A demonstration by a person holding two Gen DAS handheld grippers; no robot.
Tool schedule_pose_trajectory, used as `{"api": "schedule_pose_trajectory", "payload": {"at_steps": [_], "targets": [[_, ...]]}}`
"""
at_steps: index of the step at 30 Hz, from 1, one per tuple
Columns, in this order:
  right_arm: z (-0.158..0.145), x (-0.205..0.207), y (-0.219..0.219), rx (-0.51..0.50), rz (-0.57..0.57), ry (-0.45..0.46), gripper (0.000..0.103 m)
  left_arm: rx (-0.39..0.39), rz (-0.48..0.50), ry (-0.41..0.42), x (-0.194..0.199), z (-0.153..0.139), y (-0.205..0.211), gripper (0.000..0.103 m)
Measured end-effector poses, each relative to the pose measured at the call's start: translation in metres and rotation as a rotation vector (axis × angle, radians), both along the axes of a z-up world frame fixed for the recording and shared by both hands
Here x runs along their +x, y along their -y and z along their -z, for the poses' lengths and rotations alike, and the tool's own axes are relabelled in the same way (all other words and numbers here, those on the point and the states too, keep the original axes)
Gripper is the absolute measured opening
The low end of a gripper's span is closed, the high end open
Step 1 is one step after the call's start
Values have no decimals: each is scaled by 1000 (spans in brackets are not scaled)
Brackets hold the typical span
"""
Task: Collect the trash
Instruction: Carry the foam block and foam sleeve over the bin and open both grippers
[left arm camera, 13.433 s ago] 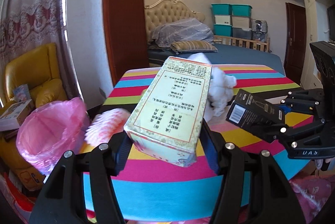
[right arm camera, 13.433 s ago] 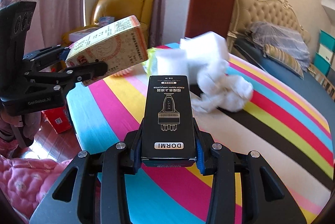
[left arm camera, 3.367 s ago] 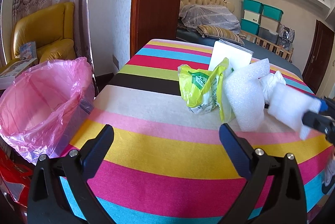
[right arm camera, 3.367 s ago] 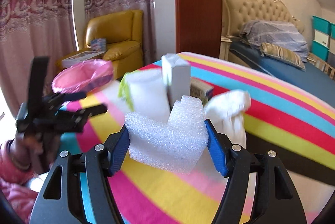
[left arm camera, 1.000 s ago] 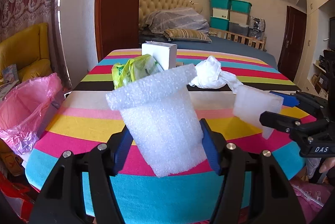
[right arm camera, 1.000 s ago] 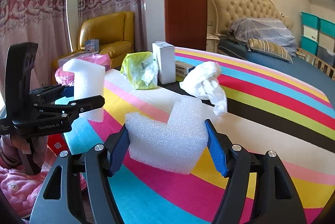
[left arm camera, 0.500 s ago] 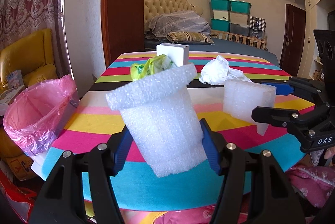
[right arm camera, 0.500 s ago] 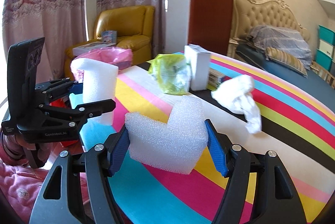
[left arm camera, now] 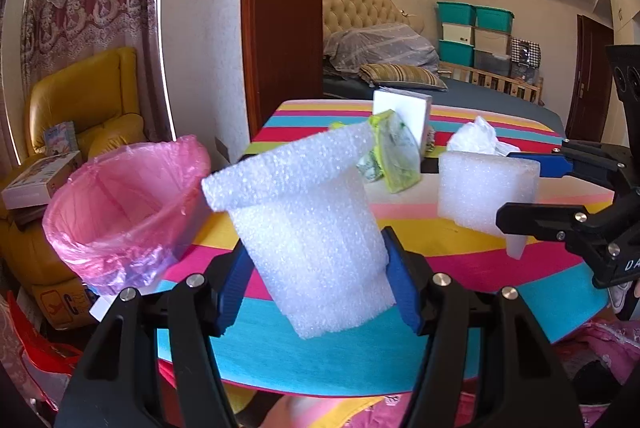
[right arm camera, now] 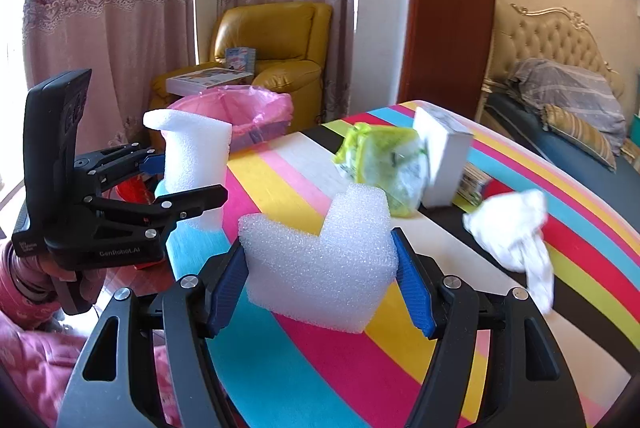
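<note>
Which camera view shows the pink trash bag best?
The left wrist view: the pink trash bag is near, with its open mouth and inside visible. In the right wrist view it is farther, partly hidden behind the foam piece.

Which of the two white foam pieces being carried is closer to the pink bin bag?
The flanged white foam block in the left tool; the L-shaped white foam piece is farther from the pink bin bag.

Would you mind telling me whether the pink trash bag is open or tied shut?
Open: the pink trash bag has its mouth spread wide over a bin rim, its inside visible. What it holds cannot be told.
</note>
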State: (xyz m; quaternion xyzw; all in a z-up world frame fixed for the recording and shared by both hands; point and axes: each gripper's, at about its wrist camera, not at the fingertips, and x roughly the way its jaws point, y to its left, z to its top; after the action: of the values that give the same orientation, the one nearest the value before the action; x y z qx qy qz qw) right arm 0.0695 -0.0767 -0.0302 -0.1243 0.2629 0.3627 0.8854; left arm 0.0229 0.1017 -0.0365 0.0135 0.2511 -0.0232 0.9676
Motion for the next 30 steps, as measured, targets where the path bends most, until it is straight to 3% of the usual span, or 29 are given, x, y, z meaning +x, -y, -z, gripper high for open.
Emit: {"api": "schedule_pose_trajectory", "payload": {"at_steps": [11,30], "targets": [[-25,37,-75,32,-102,-10,65,-22,-124,50,8,-29,-75,60],[-51,108,-222,130,-248,-105,67,-117,-232,-38,55,-29,-225,62]]}}
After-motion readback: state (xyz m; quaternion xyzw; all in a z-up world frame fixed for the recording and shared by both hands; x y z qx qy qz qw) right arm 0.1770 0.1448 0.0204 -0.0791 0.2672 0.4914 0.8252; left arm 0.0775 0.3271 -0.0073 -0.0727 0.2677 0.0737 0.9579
